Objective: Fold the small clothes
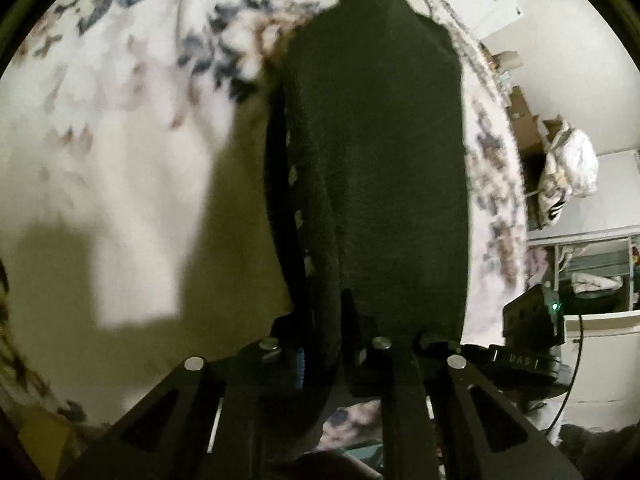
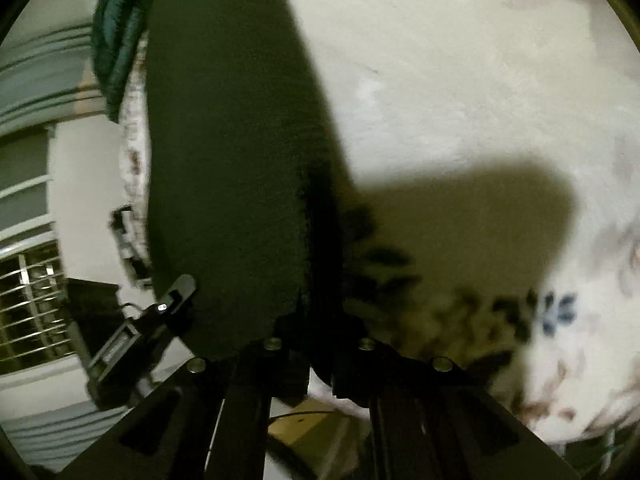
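A small black knit garment [image 1: 376, 168] hangs stretched between my two grippers above a floral bedsheet [image 1: 120, 140]. My left gripper [image 1: 340, 320] is shut on one edge of the garment, which runs away from it up the view. My right gripper [image 2: 316, 320] is shut on the opposite edge of the same garment [image 2: 224, 160]. The other gripper [image 2: 160, 312] shows at the lower left in the right wrist view, and in the left wrist view [image 1: 516, 356] at the lower right. The garment hides both pairs of fingertips.
The white floral bedsheet [image 2: 460, 80] fills most of both views, with the grippers' shadows on it. A dark green cloth [image 2: 116, 40] lies at the bed's edge. Cardboard boxes and a white bundle [image 1: 568, 168] stand beside the bed, near a shelf [image 1: 592, 268]. A barred window [image 2: 28, 312] is at left.
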